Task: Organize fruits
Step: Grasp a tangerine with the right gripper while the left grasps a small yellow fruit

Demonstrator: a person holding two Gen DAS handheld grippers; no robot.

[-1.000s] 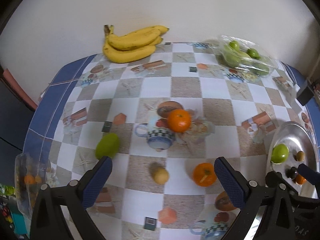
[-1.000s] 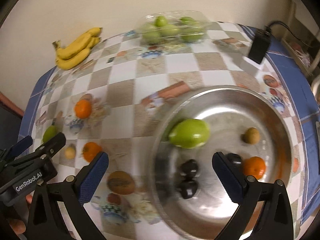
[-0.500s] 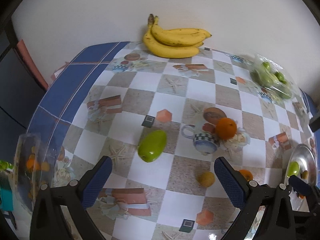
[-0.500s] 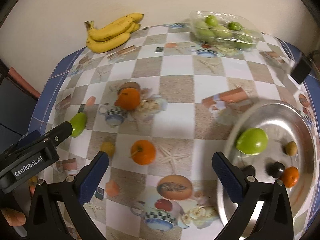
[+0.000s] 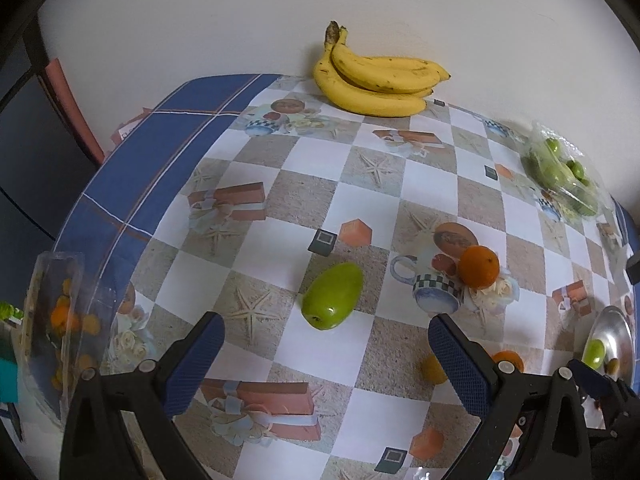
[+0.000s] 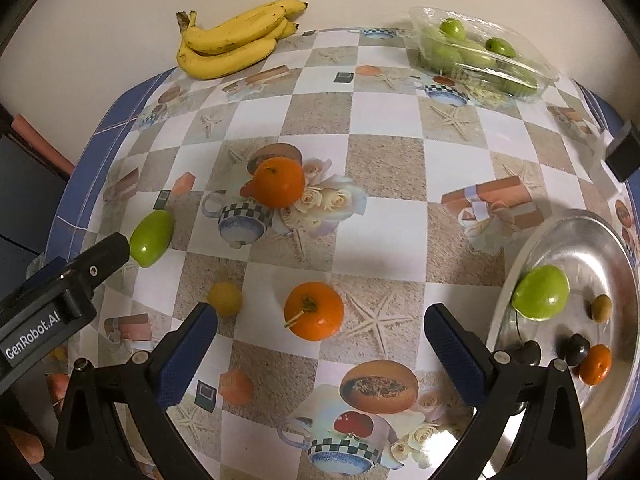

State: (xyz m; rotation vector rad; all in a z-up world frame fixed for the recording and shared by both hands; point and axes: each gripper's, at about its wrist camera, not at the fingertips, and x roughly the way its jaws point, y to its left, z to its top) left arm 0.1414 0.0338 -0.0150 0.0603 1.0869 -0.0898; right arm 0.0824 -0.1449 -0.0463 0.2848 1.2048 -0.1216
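We had swung our left gripper (image 5: 324,364) toward the oblong green fruit (image 5: 333,295) at twelve o'clock; both it and our right gripper (image 6: 320,346) stayed wide apart, empty.

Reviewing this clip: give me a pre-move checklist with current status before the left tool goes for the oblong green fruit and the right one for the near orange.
1. Left tool open and empty: ok.
2. Oblong green fruit ahead of it, between the two fingers' line, nothing touching it: ok.
3. Right tool open and empty: ok.
4. Near orange centred ahead of the right tool, lying free on the tablecloth: ok.
5. Room left on the metal plate beside the round green fruit: ok.
6. Height of either tool above the table: cannot tell.
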